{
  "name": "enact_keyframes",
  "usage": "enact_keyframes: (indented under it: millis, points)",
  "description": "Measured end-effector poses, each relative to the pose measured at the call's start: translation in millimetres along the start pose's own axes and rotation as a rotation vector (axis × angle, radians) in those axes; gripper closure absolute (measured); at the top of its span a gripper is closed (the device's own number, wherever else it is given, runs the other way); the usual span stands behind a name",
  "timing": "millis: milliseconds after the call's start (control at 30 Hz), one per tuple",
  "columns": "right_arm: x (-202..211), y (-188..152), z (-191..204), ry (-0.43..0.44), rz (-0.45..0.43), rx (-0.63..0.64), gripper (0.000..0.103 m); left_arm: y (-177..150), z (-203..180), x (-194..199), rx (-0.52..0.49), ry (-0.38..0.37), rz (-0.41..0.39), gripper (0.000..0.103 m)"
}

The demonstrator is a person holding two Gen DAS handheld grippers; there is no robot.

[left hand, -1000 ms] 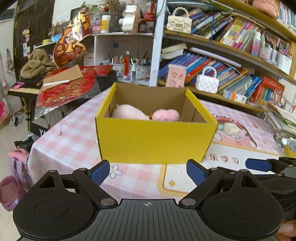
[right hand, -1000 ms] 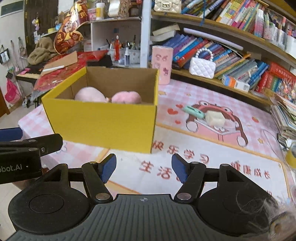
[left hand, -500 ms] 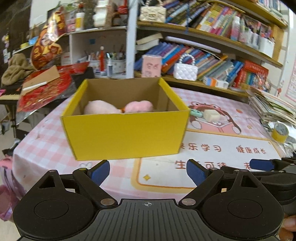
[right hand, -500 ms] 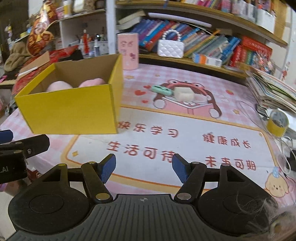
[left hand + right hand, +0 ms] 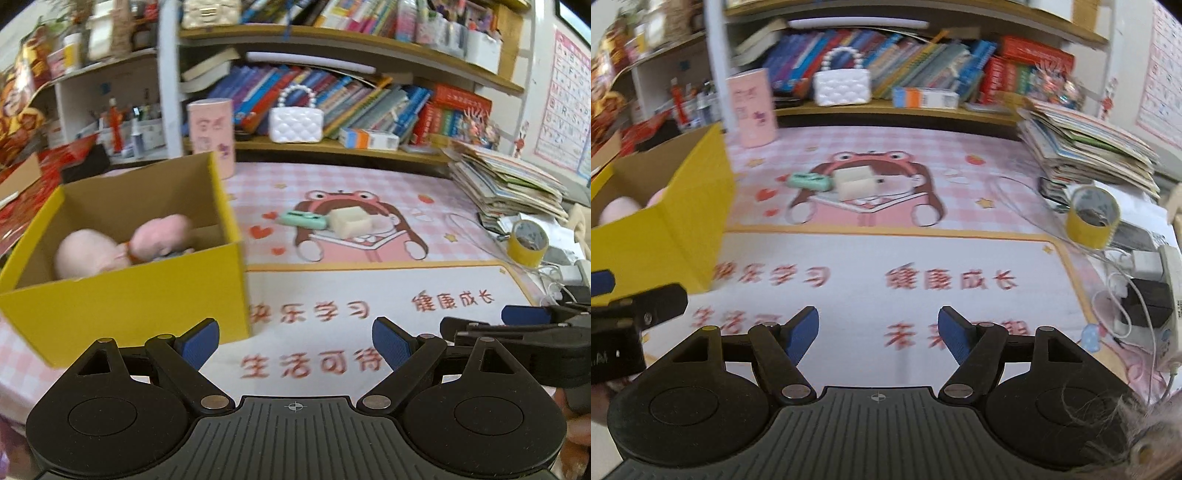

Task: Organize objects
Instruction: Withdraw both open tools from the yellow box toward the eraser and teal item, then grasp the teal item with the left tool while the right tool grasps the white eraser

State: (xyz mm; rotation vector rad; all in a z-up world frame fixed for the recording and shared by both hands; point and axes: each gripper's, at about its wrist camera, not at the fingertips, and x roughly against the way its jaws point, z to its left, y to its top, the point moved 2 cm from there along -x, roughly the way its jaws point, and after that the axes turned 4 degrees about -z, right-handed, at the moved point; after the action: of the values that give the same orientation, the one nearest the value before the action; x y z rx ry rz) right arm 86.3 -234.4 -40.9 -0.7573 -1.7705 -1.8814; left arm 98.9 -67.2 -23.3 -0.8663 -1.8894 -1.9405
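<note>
Both tools are empty. The left tool [image 5: 295, 341] has its jaws wide apart; the right tool [image 5: 879, 330] is open too, its jaws having just been opening, with nothing between them. On the bench [image 5: 960, 254], centre of both views, a mint-green case [image 5: 303, 220] lies touching a cream block [image 5: 350, 222]. The yellow box [image 5: 122, 295] at the left already holds pink plush toys [image 5: 122, 245]. The block looks light and probably stiff, with a recess on top; gripping across its two flat sides should hold best. The case looks smooth and hard, perhaps slippery, so take it across its narrow width. A tape roll [image 5: 1093, 216] sits at the right.
</note>
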Motion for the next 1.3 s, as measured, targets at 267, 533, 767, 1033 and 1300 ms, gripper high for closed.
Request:
enact_keyframes:
  millis: [267,533,767,1033,1300]
  points:
    - [-27.3,23.0,-42.3,-0.002,0.007,-0.023,0.032,21.9,-39.3,-38.4,-0.015,-0.016,0.017,0.011]
    - [-58.4,45.1,-76.3,0.008,0.017,0.010,0.032,36.1,-67.4,-73.9,0.013,0.010,0.030,0.011]
    - [-80.8,64.1,-95.9,0.038,0.014,0.022,0.032,50.1,-80.5,-93.4,0.021,0.058,0.023,0.011]
    - [-109.0,88.5,-102.8,0.082,-0.020,0.052,0.032,64.4,-83.6,-121.6,0.027,0.129,0.030,0.011]
    - [-139.0,109.8,-88.3,0.174,-0.068,0.117,0.032,89.0,-61.8,-134.1,0.104,0.235,-0.003,0.011]
